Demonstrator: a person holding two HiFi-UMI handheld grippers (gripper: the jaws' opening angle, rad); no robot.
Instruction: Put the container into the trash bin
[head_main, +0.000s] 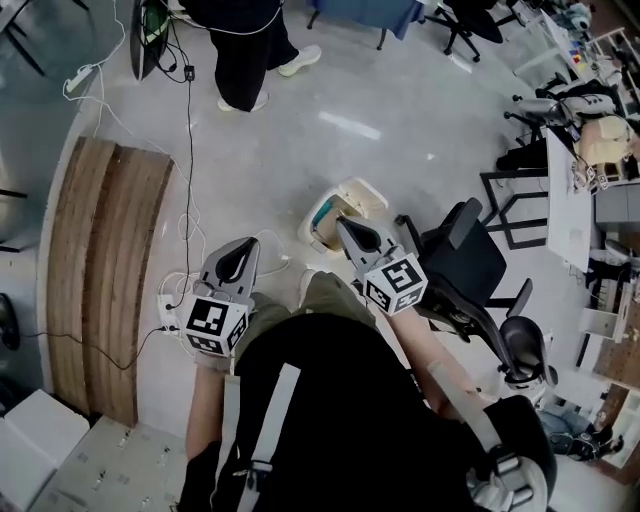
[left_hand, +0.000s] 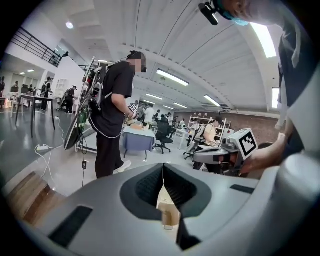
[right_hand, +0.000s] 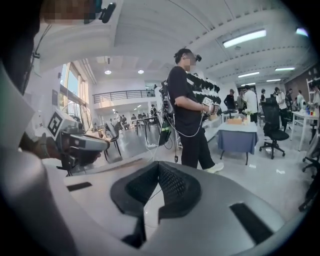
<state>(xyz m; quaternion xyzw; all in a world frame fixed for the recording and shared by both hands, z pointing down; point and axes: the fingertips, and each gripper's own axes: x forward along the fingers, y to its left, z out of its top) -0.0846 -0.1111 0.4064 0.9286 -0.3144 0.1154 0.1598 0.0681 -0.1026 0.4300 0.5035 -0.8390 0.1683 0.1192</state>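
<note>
The trash bin is a cream tub with a teal inside, standing on the grey floor just beyond my right gripper. That gripper hangs above the bin's near edge, jaws shut with nothing between them, as the right gripper view also shows. My left gripper is raised to the left of the bin, its jaws closed tip to tip and empty. I cannot make out a container in either gripper. Each gripper appears in the other's view, the right gripper and the left gripper.
A black office chair stands right beside the bin. A curved wooden bench runs along the left, with cables and a power strip by it. A person in black stands further off. Desks crowd the right.
</note>
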